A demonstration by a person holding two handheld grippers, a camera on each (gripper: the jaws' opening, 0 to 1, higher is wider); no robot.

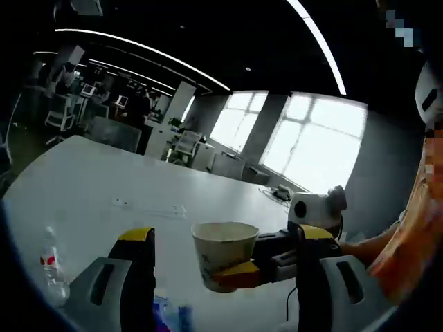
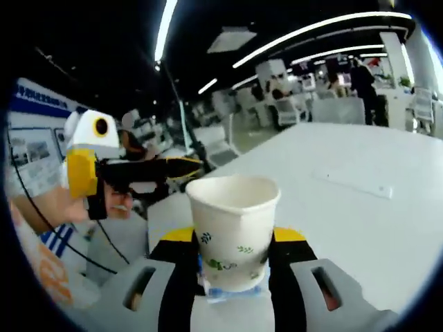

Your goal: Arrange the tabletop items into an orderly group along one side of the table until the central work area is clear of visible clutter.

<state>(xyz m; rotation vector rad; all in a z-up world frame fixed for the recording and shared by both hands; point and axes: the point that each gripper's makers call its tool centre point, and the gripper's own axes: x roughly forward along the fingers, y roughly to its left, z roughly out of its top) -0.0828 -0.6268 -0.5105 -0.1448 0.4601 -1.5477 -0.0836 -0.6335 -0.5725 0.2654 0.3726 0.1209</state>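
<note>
A white paper cup (image 2: pixel 233 228) with small green prints stands upright between the jaws of my right gripper (image 2: pixel 233 236), which is shut on it, above the white table (image 2: pixel 360 214). In the left gripper view the same cup (image 1: pixel 223 250) hangs straight ahead, pinched by the right gripper (image 1: pixel 234 274) that reaches in from the right. My left gripper (image 1: pixel 226 234) is open, its yellow-tipped jaws wide apart on either side of the cup without touching it. From the right gripper view, the left gripper (image 2: pixel 185 166) hovers at the left, held by a hand.
A clear plastic bottle (image 1: pixel 50 266) with a red label stands near the table's left edge (image 1: pixel 41 187). A blue packet (image 1: pixel 168 315) lies just below the left jaws. Small flat pieces (image 1: pixel 149 206) lie mid-table. A person's orange sleeve (image 1: pixel 415 235) is at the right.
</note>
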